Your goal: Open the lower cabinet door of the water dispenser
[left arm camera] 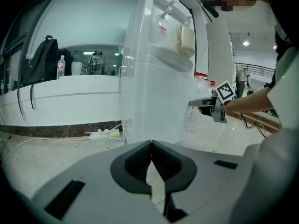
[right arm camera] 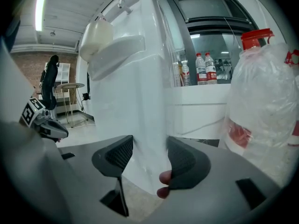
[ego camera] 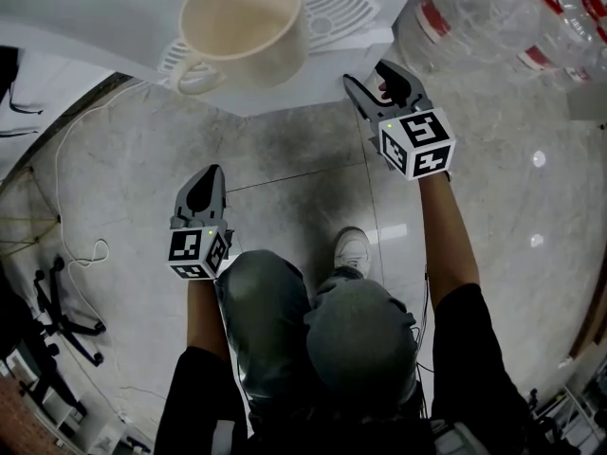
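The lower cabinet door (right arm camera: 145,125) is the tall white panel down the middle of the right gripper view, below the shelf of the water dispenser (ego camera: 95,17) where a mug (ego camera: 242,17) sits. The right gripper (right arm camera: 150,157) has its jaws apart astride the panel's vertical edge, one pad on each face and a sliver of gap at the right pad, so it is not yet clamped. The left gripper (left arm camera: 152,157), at the lower middle of its own view, is closed on nothing and well clear of the dispenser. The door looks like thin, glossy plastic: probably light and stiff but slippery, and likely held by a small catch. That free edge seems the best hold, pinched firmly and pulled gently so the mug stays put.
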Tool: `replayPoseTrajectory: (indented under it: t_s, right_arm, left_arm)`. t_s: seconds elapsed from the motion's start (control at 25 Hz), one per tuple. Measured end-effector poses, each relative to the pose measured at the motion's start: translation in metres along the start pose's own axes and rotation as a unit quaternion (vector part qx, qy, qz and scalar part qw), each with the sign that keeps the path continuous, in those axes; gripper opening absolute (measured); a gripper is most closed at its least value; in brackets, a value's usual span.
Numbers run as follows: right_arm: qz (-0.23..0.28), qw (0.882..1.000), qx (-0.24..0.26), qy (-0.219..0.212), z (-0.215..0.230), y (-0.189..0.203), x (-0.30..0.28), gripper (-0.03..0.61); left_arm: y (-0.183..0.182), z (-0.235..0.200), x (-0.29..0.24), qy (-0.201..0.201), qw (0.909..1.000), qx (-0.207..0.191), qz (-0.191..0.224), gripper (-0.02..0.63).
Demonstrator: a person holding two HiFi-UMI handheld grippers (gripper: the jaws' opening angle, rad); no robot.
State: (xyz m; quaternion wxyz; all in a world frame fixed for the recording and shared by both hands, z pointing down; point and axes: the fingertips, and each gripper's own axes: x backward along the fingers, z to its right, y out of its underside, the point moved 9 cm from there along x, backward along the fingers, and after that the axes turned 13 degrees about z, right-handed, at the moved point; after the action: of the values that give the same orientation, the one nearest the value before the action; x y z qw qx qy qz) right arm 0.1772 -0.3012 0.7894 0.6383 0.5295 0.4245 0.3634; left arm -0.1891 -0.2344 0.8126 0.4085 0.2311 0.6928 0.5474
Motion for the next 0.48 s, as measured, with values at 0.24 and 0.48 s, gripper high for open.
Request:
replayPoseTrajectory:
  t_s: [0.24,0.48]
  right_arm:
    - [-0.001,1.0,0.011,0.015,-0.013,0.002,0.017,0.232]
    - [-0.006,1.0,0.014,0.023,-0.027,0.005,0.034,0.21]
  left_arm:
    - [0.001,0.005,0.005,0.012,0.9999,-0.003,0.003,0.011]
    - [-0.003,0.014,0.014,0.025,0.9996,-0.009,-0.004,0.011]
